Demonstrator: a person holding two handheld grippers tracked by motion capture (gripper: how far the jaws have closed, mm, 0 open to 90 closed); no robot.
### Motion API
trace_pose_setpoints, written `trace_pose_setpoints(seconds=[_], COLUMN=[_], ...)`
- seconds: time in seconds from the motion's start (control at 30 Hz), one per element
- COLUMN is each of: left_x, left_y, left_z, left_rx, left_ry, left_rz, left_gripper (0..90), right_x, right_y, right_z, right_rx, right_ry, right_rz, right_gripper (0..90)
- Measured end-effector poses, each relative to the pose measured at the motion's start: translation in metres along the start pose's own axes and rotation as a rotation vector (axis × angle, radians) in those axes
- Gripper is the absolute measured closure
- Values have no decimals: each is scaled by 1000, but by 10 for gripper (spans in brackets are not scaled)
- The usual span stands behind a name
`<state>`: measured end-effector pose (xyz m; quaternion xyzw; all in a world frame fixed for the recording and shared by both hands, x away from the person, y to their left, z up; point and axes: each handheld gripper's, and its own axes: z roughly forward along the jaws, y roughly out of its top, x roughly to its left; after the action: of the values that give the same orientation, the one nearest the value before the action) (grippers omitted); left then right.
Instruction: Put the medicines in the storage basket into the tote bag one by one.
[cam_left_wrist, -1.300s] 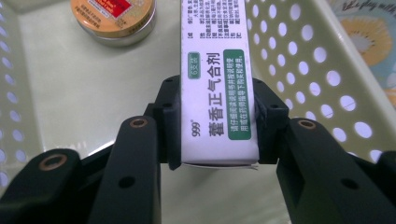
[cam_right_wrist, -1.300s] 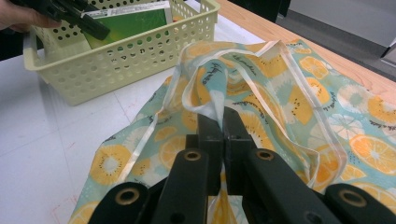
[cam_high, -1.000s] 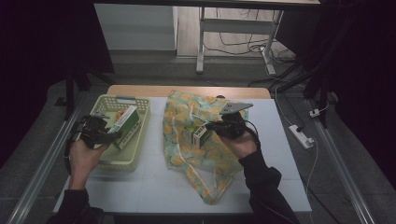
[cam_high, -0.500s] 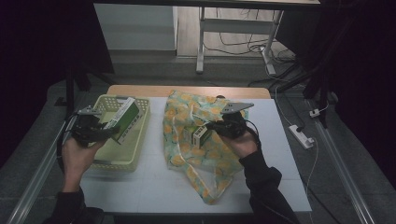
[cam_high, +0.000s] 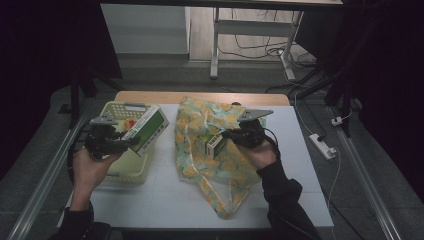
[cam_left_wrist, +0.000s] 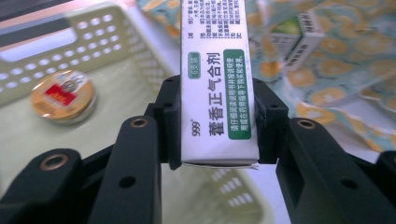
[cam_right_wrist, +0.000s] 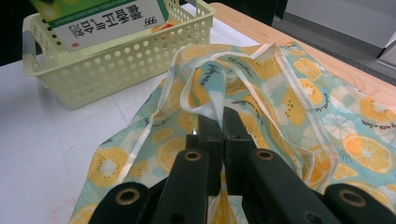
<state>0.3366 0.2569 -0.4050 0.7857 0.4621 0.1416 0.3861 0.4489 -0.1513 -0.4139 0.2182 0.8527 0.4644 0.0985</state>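
While my left gripper (cam_left_wrist: 217, 126) clamps the long white-and-green medicine box (cam_left_wrist: 218, 84) between its pads, the box pokes out over the near corner of the pale yellow basket (cam_high: 131, 170), lifted clear of its floor. Inside that basket I can make out one round tin (cam_left_wrist: 64, 96) with a red label lying flat; the rest of the basket's floor is cut off by the jaws and the box. My right gripper (cam_right_wrist: 223, 122) is pinched tight on the fabric of the fruit-print bag (cam_right_wrist: 289, 98), jaws together with the cloth's edge caught between them, holding the bag's mouth up off the white table (cam_high: 165, 200). A smaller green-and-white carton (cam_high: 212, 146) sits in the bag's opening, just beside the right gripper; how deep it sits I cannot tell, since folds of cloth hide its base. Between basket and bag there is a bare strip of table, and the near half of the tabletop lies open in front of both hands. The bag's far edge reaches the wooden strip (cam_high: 200, 97) at the table's back.
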Motion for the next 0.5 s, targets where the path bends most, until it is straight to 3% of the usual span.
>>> trace_pose_setpoints(seconds=[0.5], left_x=[-42], left_y=[5], left_z=[20], left_rx=[56], left_ry=[-142], left_rz=[80], left_gripper=[622], right_x=[0], right_y=[-1], right_z=[1], right_rx=[2], right_ry=[-8], right_rz=[0], right_gripper=[893])
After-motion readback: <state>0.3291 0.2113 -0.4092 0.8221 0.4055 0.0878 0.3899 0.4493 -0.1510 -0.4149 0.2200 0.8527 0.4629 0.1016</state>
